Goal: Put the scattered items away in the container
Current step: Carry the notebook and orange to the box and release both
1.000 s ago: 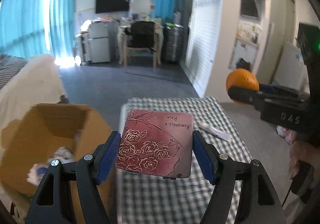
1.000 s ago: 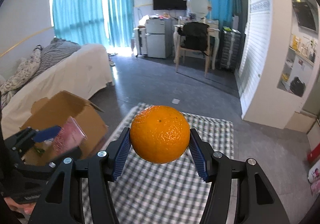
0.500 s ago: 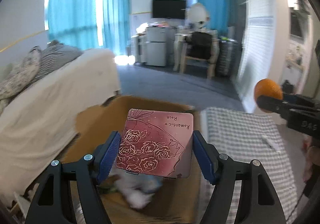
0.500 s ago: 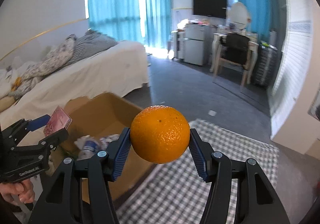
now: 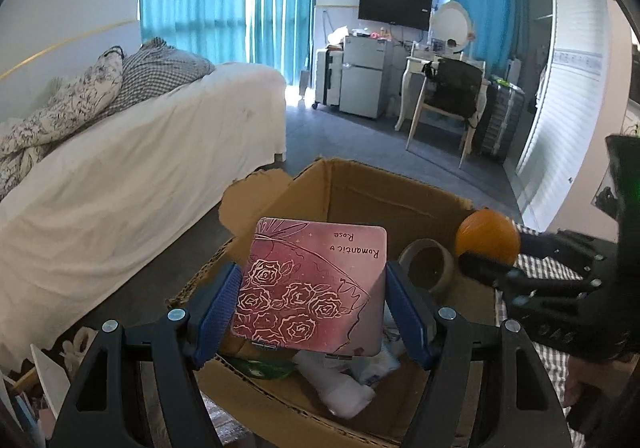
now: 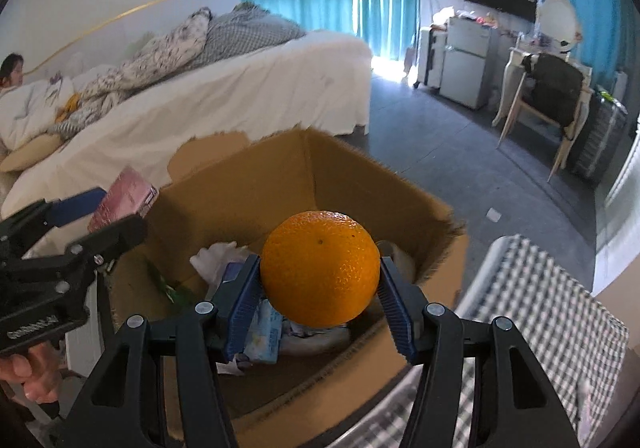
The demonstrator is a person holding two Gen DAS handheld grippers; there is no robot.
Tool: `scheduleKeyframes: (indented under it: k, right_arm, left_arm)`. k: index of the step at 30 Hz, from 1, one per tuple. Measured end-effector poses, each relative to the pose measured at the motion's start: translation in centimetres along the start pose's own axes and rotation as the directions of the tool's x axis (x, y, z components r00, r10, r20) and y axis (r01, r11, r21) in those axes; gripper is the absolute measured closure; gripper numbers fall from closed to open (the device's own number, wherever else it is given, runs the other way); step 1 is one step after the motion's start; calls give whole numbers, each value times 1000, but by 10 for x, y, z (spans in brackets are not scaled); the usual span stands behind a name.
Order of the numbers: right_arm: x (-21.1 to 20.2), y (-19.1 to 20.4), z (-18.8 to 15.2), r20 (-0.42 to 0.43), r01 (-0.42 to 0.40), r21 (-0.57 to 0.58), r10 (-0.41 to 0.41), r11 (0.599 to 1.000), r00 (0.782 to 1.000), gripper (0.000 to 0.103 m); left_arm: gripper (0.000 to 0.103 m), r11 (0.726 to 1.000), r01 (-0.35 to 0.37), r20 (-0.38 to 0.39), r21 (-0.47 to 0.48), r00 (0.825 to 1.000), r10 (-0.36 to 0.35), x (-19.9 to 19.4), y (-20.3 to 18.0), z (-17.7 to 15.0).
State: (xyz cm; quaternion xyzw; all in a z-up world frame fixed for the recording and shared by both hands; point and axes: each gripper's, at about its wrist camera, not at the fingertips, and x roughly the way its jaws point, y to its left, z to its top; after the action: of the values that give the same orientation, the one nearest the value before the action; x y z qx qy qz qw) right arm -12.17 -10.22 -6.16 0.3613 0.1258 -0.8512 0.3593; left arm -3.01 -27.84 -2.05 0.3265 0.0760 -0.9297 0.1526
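Observation:
My left gripper (image 5: 314,308) is shut on a flat pink tin (image 5: 312,284) with a rose drawing, held above the open cardboard box (image 5: 384,188). My right gripper (image 6: 320,308) is shut on an orange (image 6: 320,274), also above the box (image 6: 248,188). The orange shows in the left wrist view (image 5: 487,236) at the right, over the box's right side. The left gripper with the pink tin (image 6: 120,198) shows at the left in the right wrist view. Inside the box lie a tape roll (image 5: 427,266), white wrapping (image 5: 340,388) and several small packets.
A table with a checked cloth (image 6: 552,312) stands to the right of the box. A white bed (image 5: 120,184) lies to the left. A chair (image 5: 448,104) and a small fridge (image 5: 360,76) stand at the far wall across grey floor.
Both grippers have swung left from over the checked table to over the box, each still holding its item. The box interior now fills the lower view.

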Motion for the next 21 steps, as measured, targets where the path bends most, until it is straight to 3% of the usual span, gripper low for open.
scheduleKeyframes:
  k: [4, 8, 21]
  right_arm:
    - [20, 1, -2, -23, 5, -1, -5, 1000, 1000, 45]
    - [19, -5, -2, -4, 23, 20, -22, 1000, 1000, 18]
    - [-13, -41, -10, 20, 105, 91, -107, 990, 994, 16]
  left_arm:
    - [30, 1000, -3, -15, -11, 1000, 3, 9, 5, -4]
    - [30, 1000, -3, -29, -12, 1000, 3, 16, 5, -7]
    - [29, 999, 40, -53, 3, 998, -40, 23, -19, -14]
